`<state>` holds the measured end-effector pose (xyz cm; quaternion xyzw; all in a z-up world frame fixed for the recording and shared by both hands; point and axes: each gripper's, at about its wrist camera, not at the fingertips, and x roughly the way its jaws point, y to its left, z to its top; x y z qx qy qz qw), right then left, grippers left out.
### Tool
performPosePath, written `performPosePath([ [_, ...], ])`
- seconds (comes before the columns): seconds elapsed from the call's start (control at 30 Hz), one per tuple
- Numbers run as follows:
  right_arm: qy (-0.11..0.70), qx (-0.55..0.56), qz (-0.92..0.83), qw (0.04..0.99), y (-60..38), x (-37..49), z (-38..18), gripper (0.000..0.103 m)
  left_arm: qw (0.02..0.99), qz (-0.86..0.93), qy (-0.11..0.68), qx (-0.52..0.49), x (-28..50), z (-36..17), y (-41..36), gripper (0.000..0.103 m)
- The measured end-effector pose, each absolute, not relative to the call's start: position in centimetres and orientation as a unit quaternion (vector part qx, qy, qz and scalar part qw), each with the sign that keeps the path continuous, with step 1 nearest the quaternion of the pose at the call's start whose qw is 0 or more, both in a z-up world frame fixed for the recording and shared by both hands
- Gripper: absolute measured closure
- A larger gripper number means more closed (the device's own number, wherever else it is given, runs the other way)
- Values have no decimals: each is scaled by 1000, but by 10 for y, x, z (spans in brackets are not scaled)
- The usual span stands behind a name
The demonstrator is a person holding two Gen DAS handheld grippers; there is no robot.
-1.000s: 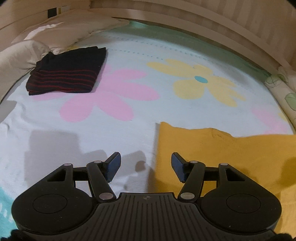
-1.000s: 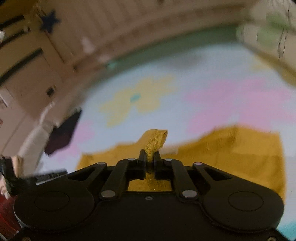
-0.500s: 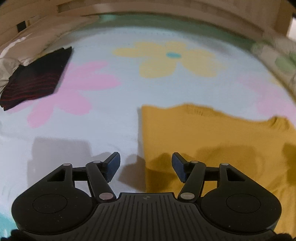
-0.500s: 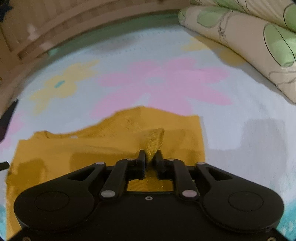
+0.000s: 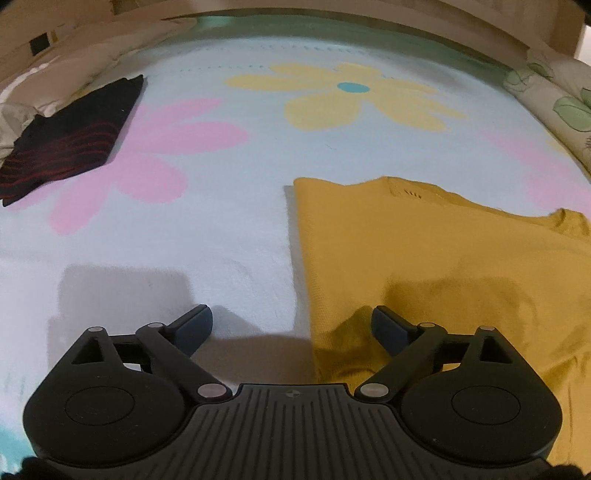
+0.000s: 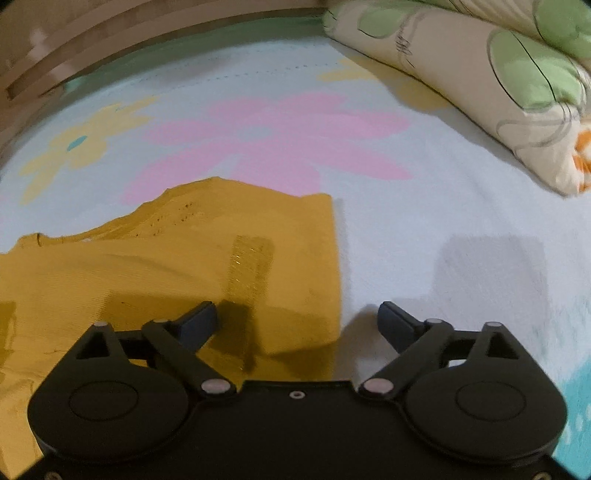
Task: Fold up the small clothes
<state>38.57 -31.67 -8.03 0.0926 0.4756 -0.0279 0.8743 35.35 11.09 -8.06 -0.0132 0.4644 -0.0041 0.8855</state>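
Mustard-yellow knitted garment, lying flat on the pale blue bedsheet with pink and yellow flower prints, a narrow ribbed strip lying loose on its top. Left gripper, jaws opening wide, straddles the garment's left edge without gripping; right gripper, jaws likewise opening, straddles its right edge, empty. Far left: folded black cloth with red stripes. Right: floral cushion.

- A pale blue bedsheet printed with pink and yellow flowers is seen.
- A floral pillow is laid beside beige panelled walls.
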Motion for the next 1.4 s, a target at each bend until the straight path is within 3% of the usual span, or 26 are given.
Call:
performPosePath([
  [0.07, 473, 107, -27, 874, -323, 382, -77, 0, 882, -16, 471, -18, 349, -79, 113, 9],
  [0.7, 512, 101, 37, 852, -317, 310, -45, 0, 868, -53, 491, -55, 273, -48, 136, 9],
  [0.87, 496, 137, 39, 856, -320, 304, -37, 0, 864, -51, 496, -65, 274, -47, 136, 9],
  [1.23, 525, 98, 79, 842, -304, 272, -37, 0, 849, -91, 520, -21, 244, -54, 121, 9],
  [1.4, 530, 132, 105, 831, -296, 230, -41, 0, 850, -88, 517, -56, 217, -53, 131, 9],
])
